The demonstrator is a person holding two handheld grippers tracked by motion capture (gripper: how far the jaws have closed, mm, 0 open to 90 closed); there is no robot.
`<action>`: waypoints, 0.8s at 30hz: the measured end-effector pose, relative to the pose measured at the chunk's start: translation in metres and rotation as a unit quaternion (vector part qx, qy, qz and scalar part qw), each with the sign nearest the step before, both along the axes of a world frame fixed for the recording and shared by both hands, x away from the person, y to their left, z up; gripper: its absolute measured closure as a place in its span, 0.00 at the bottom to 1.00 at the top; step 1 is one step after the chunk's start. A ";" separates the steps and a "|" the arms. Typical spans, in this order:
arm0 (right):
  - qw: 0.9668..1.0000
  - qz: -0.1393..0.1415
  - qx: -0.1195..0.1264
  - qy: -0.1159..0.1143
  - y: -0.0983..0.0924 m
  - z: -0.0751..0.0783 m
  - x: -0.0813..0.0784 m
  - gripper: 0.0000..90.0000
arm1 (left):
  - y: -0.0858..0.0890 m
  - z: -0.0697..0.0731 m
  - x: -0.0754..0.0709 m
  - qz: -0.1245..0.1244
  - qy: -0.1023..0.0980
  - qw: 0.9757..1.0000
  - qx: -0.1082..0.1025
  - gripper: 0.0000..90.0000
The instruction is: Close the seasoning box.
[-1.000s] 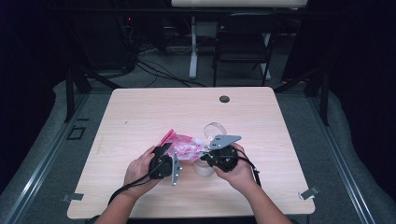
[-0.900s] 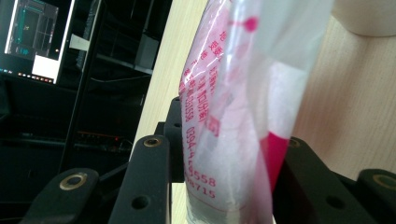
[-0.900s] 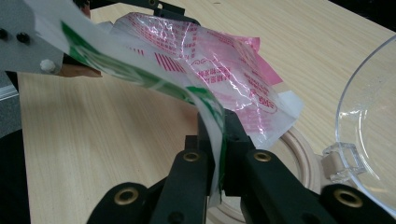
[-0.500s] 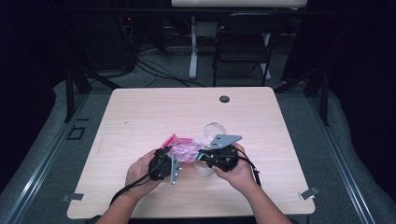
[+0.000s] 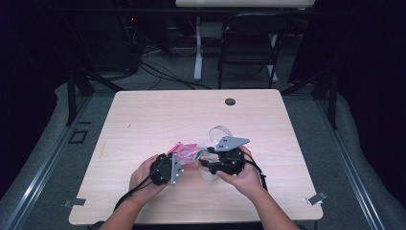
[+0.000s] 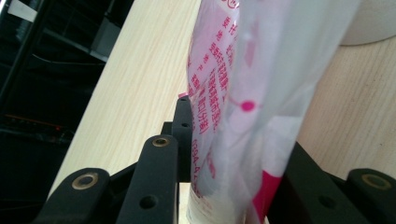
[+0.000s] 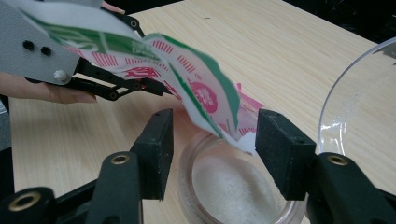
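Pale wood tabletop (image 5: pixel 143 115) near us: our left gripper (image 6: pixel 224 154) clenches the pink packet (image 6: pixel 243 93) over the jar (image 7: pixel 233 186), while our right gripper (image 7: pixel 210 135) has just let go, jaws wide apart (white powder already inside), so pouring can proceed.

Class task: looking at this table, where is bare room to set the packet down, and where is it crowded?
Free: the table from the packet back to the grommet, and along both side edges. Crowded: the near middle, around the jar, lid and both grippers.

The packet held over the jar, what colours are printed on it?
White with pink-red and green print on the packet, clearest in the right gripper view.
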State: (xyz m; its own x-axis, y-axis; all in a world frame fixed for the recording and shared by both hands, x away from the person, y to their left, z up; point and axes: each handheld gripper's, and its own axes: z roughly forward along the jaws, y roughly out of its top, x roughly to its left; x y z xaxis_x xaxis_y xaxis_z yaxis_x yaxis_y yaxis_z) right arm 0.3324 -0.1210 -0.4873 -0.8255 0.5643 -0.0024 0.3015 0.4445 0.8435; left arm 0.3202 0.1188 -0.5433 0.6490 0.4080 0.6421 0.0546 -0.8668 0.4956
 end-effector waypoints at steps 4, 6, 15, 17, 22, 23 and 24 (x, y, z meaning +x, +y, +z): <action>1.000 -0.003 -0.003 -0.004 -0.001 0.001 0.000 0.52 | 0.001 -0.002 0.003 -0.004 0.012 1.000 -0.009 0.83; 1.000 -0.005 -0.002 -0.005 -0.001 0.001 0.000 0.52 | 0.001 -0.003 0.004 -0.003 0.019 1.000 -0.015 0.83; 1.000 -0.010 -0.001 -0.003 -0.002 0.001 0.001 0.52 | 0.008 -0.003 0.011 0.004 0.053 0.997 -0.053 0.84; 1.000 -0.012 -0.002 -0.004 -0.002 0.001 0.001 0.52 | 0.010 -0.004 0.012 0.007 0.062 0.996 -0.064 0.86; 1.000 -0.023 0.007 -0.013 -0.004 0.002 0.000 0.53 | 0.014 -0.004 0.016 0.011 0.083 0.993 -0.077 0.91; 1.000 -0.025 0.009 -0.012 -0.005 0.003 0.000 0.53 | 0.014 -0.004 0.017 0.011 0.087 0.993 -0.081 0.92; 1.000 -0.025 0.012 -0.013 -0.006 0.003 0.001 0.53 | 0.015 -0.003 0.017 0.012 0.092 0.992 -0.085 0.92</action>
